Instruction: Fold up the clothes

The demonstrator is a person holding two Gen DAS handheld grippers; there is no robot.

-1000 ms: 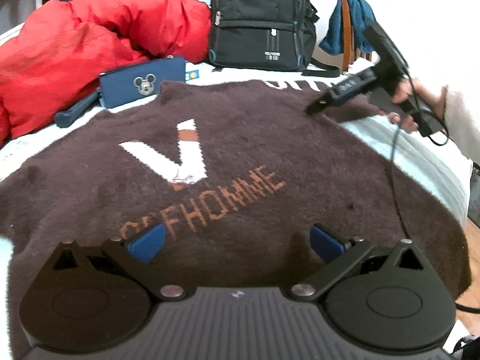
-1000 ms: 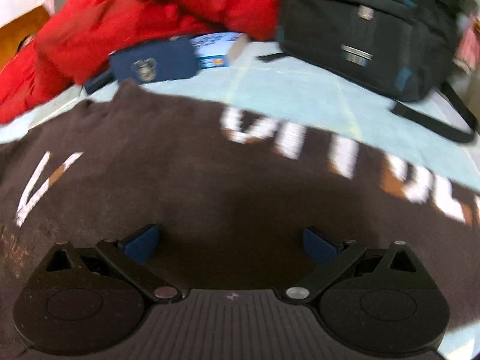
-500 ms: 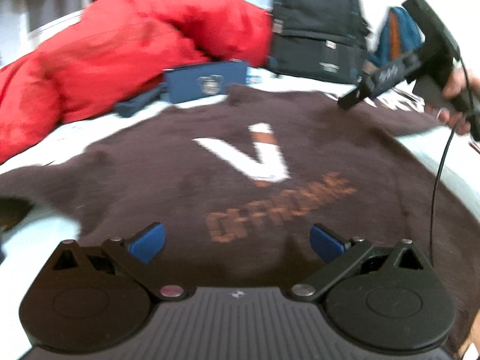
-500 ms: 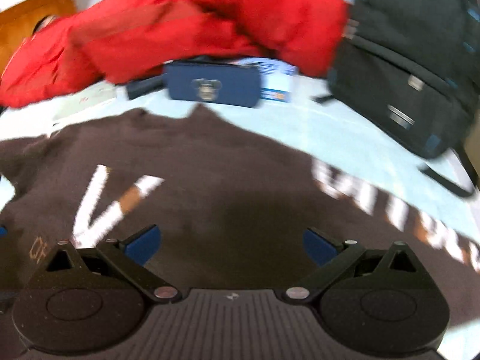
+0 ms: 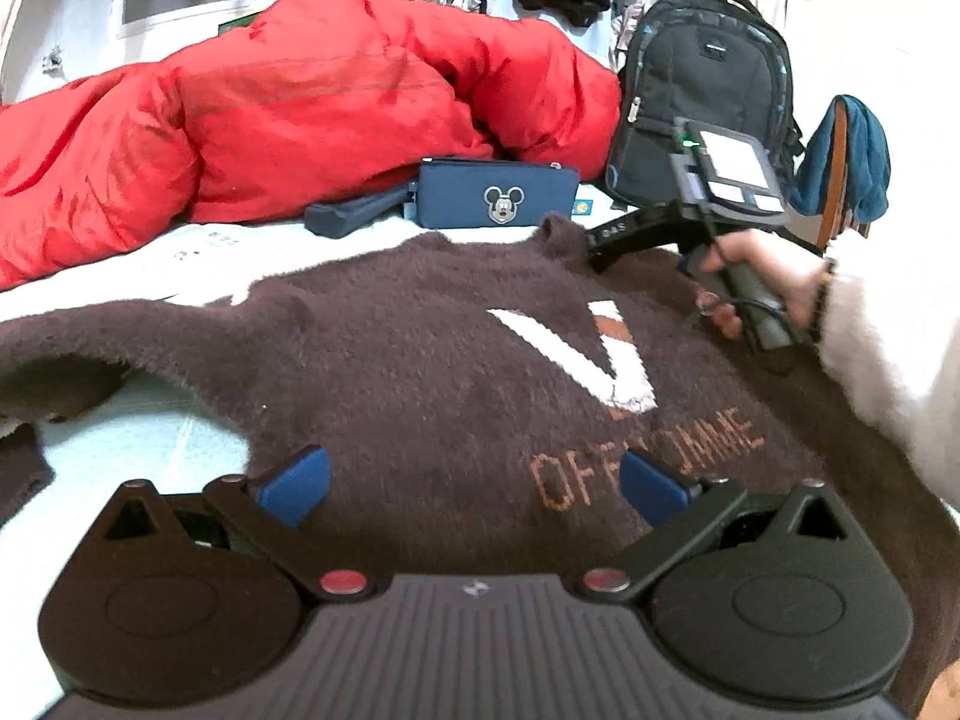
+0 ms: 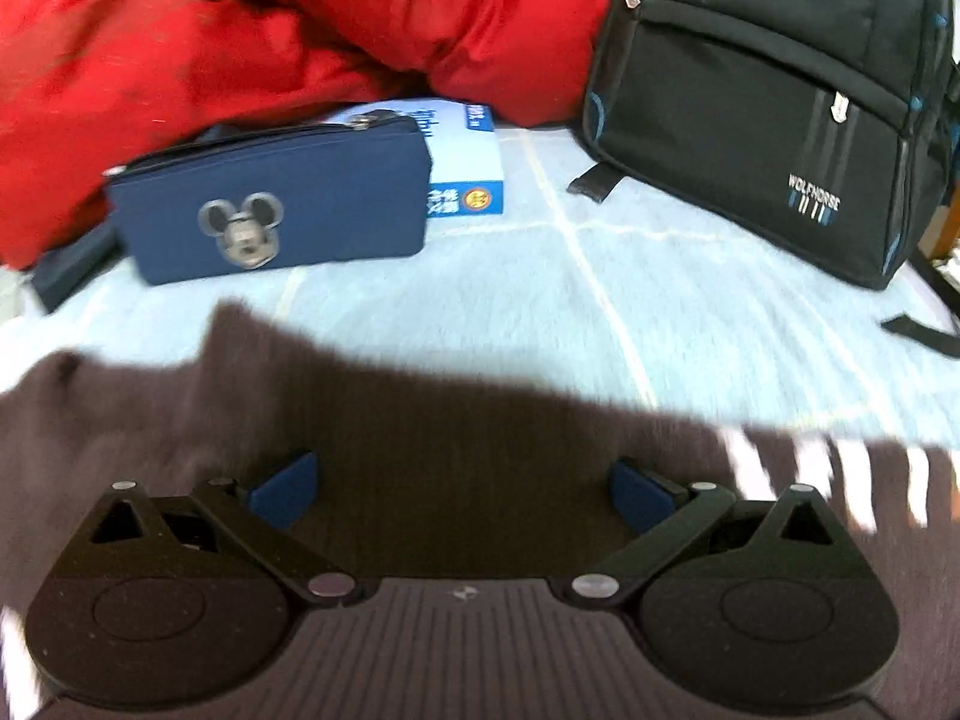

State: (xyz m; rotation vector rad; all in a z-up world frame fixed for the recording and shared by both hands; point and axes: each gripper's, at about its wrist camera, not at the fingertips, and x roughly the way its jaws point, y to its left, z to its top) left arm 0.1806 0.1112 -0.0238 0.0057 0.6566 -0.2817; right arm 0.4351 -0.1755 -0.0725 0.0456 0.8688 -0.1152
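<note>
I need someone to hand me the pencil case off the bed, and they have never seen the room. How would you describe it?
Find the big red duvet heaped at the back of the bed. In front of it, beside the black backpack, lies a flat navy zip pouch. It alone bears a Mickey Mouse face badge; the blue and white box behind it is printed card.

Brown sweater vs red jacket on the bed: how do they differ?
The brown sweater lies spread flat; the red jacket is heaped in a puffy mound. The sweater is fuzzy knit with a white V and orange lettering; the jacket is smooth and plain. Both rest on the pale blue bed cover, untouched by either open gripper.
</note>
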